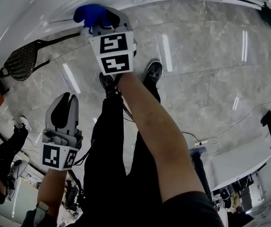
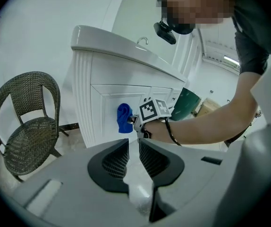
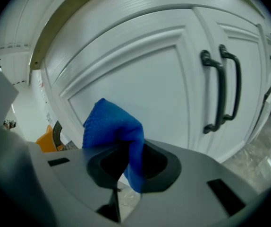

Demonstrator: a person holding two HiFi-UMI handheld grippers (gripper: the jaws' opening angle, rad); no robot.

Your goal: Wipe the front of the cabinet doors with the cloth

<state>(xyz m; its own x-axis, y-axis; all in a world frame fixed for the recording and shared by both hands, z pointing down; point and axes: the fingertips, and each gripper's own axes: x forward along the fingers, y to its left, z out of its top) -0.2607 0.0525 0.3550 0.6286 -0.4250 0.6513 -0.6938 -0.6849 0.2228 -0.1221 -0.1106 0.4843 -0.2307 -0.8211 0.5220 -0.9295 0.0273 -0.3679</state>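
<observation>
A white cabinet (image 2: 108, 109) with panelled doors fills the scene, standing on a pale marble floor (image 1: 206, 65) that lies open in front of it. A dark wicker chair (image 2: 29, 122) sits well apart, off the cabinet's end. The person reaches the right gripper (image 3: 126, 161) low toward a door, its jaws clamped on a blue cloth (image 3: 112, 124). The left gripper (image 2: 134, 148) hangs back by the person's side, its jaws drawn almost together with nothing between them. The cloth stands bunched above the jaw tips, with a tail drooping down between them. From the left gripper view it appears to rest against the recessed door panel (image 3: 140, 89), though contact cannot be confirmed. It looks light, soft and limp, so it is likely to fold and drag rather than spread. The present pinch through its middle seems sound, leaving a padded wad forward to meet the wood. Nothing here looks fragile, but the smooth painted door gives the cloth little to catch on. The edges to mind are the raised moulding framing the panel and the two dark bar handles (image 3: 214, 93), which stand upright side by side further along the front, where the doors meet. The flat panel offers free sweeping room between them.
</observation>
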